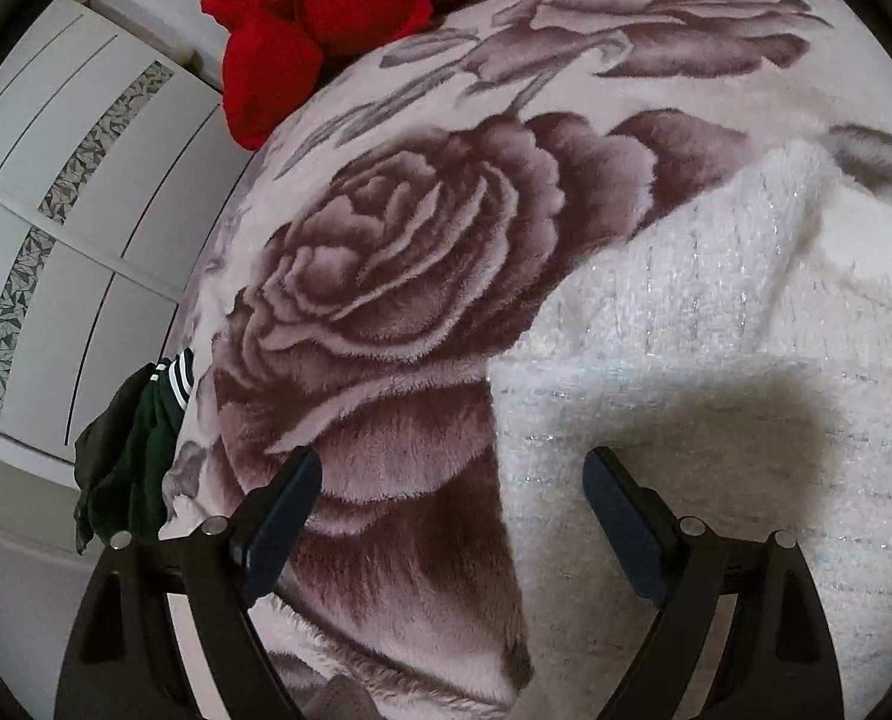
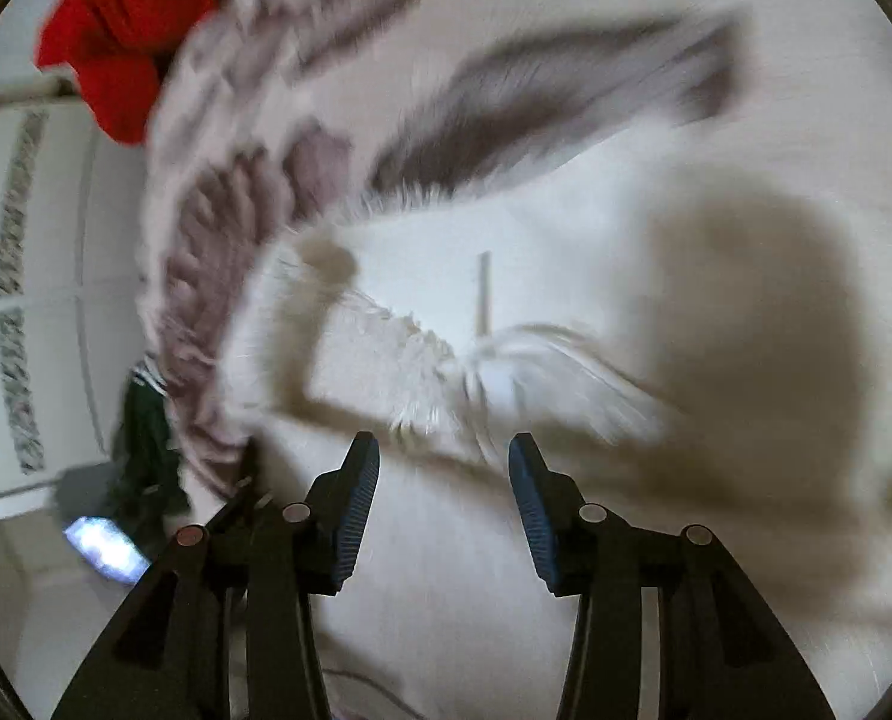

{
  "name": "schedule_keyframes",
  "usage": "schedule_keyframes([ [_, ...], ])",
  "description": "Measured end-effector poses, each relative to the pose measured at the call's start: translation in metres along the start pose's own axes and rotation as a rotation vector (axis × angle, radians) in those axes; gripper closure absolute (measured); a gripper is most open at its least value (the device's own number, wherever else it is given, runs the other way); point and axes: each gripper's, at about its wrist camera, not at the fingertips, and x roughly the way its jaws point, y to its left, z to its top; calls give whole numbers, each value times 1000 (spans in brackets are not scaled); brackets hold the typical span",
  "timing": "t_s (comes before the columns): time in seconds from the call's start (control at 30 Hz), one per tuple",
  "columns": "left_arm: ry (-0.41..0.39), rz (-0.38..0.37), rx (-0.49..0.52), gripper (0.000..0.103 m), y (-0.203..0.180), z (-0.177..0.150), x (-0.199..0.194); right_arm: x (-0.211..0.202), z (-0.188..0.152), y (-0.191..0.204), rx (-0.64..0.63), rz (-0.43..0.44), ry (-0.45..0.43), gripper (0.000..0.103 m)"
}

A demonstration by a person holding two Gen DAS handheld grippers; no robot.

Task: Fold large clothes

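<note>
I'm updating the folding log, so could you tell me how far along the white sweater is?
Done: the white sweater lies on the rose-patterned blanket, one part apparently laid over its body. In hand: nothing; the left gripper is wide open above its edge, the right gripper open over it, pads clear. Left: the rest of the folding, and apparently the red garment and dark green garment.

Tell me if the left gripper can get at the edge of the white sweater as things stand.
Probably yes: the left gripper is open and empty, hanging over the white sweater's left edge on the rose blanket, with nothing between.
</note>
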Motion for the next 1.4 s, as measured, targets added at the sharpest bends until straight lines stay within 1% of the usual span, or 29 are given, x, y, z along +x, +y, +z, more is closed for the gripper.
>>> schedule_keyframes([
  [0.03,-3,-3,-1,13,1,0,-1,11,-2,-1,-1,-2,15,57],
  [0.07,-7,-7,-6,13,3,0,-2,19,-4,3,-21,-18,2,64],
  [0.1,-11,-14,-13,13,5,0,-4,21,-7,13,-75,-79,-36,88],
  [0.13,-14,-21,-22,13,6,0,-7,21,-10,19,-95,-103,-55,88],
  [0.17,-17,-30,-33,13,8,0,-9,10,-15,27,-117,-137,-125,89],
  [0.23,-28,-44,-55,13,12,2,-15,-11,-14,36,-131,-180,-220,90],
  [0.27,-33,-44,-61,13,13,2,-16,-16,-13,37,-126,-187,-231,90],
  [0.33,-33,-45,-64,13,12,3,-18,-12,-4,34,-112,-217,-185,90],
  [0.4,-28,-50,-52,13,12,3,-19,-11,-4,39,-165,-227,-96,88],
  [0.43,-30,-51,-49,13,13,3,-21,-14,-5,40,-172,-222,-85,81],
  [0.47,-35,-53,-51,13,13,3,-23,-30,-10,40,-169,-230,-104,76],
  [0.53,-54,-47,-52,13,14,1,-30,-85,-24,28,-128,-273,-227,56],
  [0.6,-65,-40,-51,13,12,1,-34,-116,-31,11,-71,-371,-276,48],
  [0.67,-67,-32,-50,13,7,1,-37,-128,-33,-14,-18,-406,-274,47],
  [0.77,-82,-6,-26,13,-6,6,-39,-108,-29,-48,70,-348,-192,47],
  [0.8,-96,12,-9,13,-11,8,-39,-93,-28,-49,63,-338,-179,47],
  [0.83,-102,23,7,13,-16,10,-39,-78,-23,-48,30,-361,-154,47],
  [0.87,-107,36,29,13,-23,13,-38,-62,-18,-44,-5,-413,-132,47],
  [0.9,-109,40,38,13,-26,14,-37,-53,-18,-44,-23,-449,-165,55],
  [0.93,-110,42,47,13,-30,16,-36,-51,-16,-45,-30,-468,-191,102],
  [1.0,-113,41,52,13,-32,19,-35,-44,-15,-36,-52,-513,-215,100],
  [1.03,-121,39,47,13,-32,20,-36,-46,-17,-26,-77,-513,-248,103],
  [1.1,-127,41,46,13,-32,20,-36,-55,-17,-2,-144,-488,-310,103],
  [1.23,-106,48,61,13,-35,18,-32,-47,-3,-4,-143,-452,-249,102],
  [1.27,-105,43,55,13,-33,17,-34,-46,-5,-8,-179,-417,-185,102],
  [1.3,-108,39,50,13,-31,16,-38,-55,-9,-13,-187,-377,-160,101],
  [1.33,-120,34,43,13,-27,14,-46,-73,-17,-21,-182,-323,-165,99],
  [1.37,-134,31,36,13,-23,12,-53,-105,-35,-36,-151,-261,-212,97],
  [1.4,-144,28,30,13,-20,11,-59,-128,-46,-49,-120,-248,-245,88],
])
